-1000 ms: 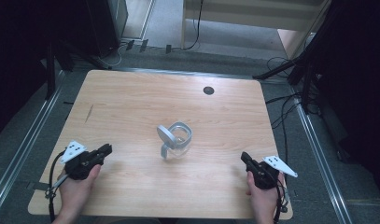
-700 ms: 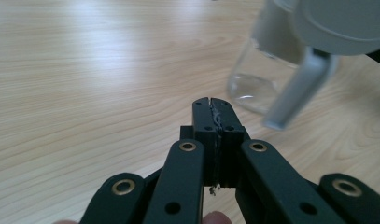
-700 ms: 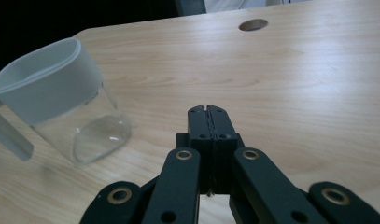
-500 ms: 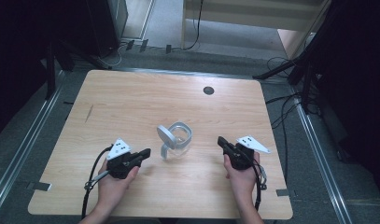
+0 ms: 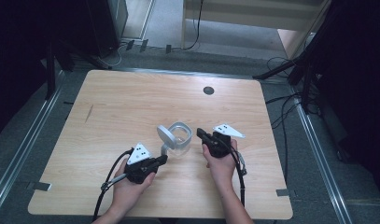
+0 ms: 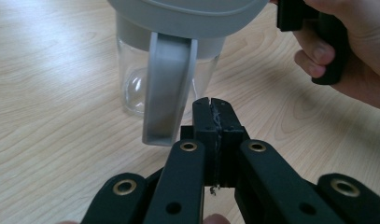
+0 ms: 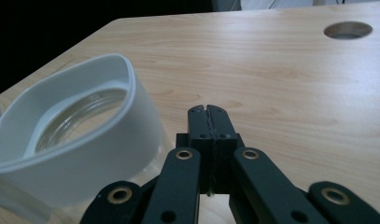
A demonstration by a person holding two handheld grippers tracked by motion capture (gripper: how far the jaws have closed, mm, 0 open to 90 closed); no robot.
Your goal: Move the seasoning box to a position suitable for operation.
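Flanking one glass jar (image 5: 177, 140), two closed grippers.

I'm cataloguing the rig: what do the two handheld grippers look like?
Both the left gripper and the right gripper are black, with two flat jaws on links with brass-coloured pivots. Each carries a grey triangular plate with dark dots and trails a black cable. No sleeves show.

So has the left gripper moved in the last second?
Yes. The left gripper has come in from the table's near left corner, rightward, and now sits shut just short of the glass jar.
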